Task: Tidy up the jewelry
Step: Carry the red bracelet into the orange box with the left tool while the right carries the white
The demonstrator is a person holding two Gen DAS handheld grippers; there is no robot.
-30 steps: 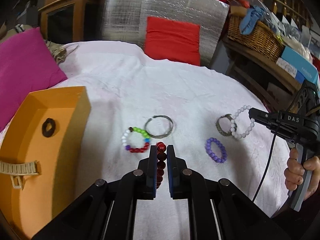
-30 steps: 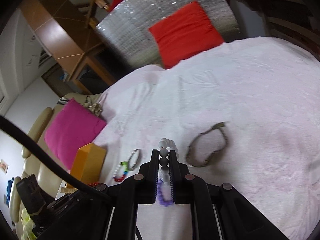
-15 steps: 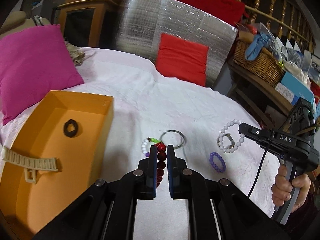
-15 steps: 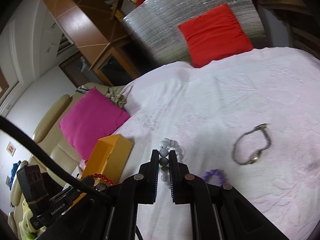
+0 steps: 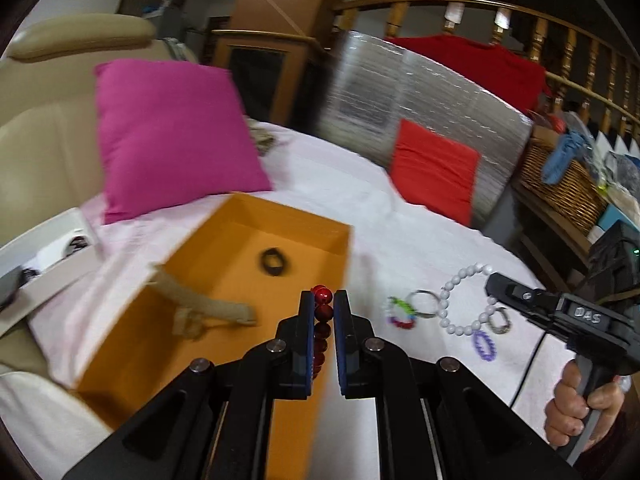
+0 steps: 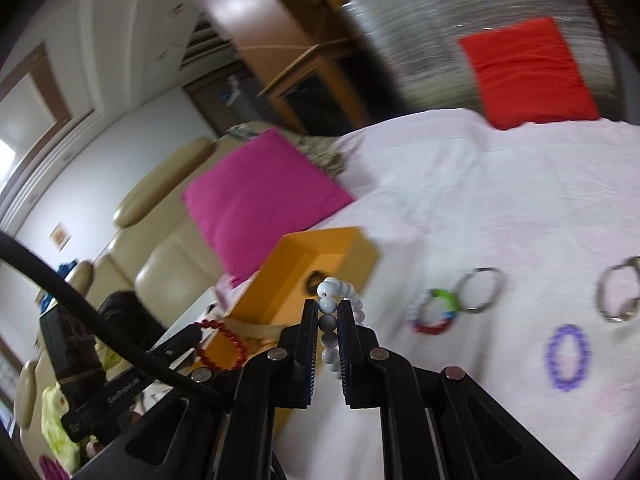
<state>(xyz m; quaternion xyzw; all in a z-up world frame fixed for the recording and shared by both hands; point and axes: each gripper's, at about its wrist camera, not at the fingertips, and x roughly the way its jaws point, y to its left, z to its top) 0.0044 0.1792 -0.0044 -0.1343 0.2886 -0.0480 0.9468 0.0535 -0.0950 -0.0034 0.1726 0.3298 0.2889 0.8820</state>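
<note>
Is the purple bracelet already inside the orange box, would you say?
No, the purple bracelet lies on the white cloth, well apart from the orange box.

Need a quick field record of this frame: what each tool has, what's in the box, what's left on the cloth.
left tool: shut on red bead bracelet, at the box's near right corner
right tool: shut on white bead bracelet, lifted off the cloth
orange box: holds black ring and beige hair clip
on white cloth: multicolour bracelet, silver bangle, watch, purple bracelet
</note>
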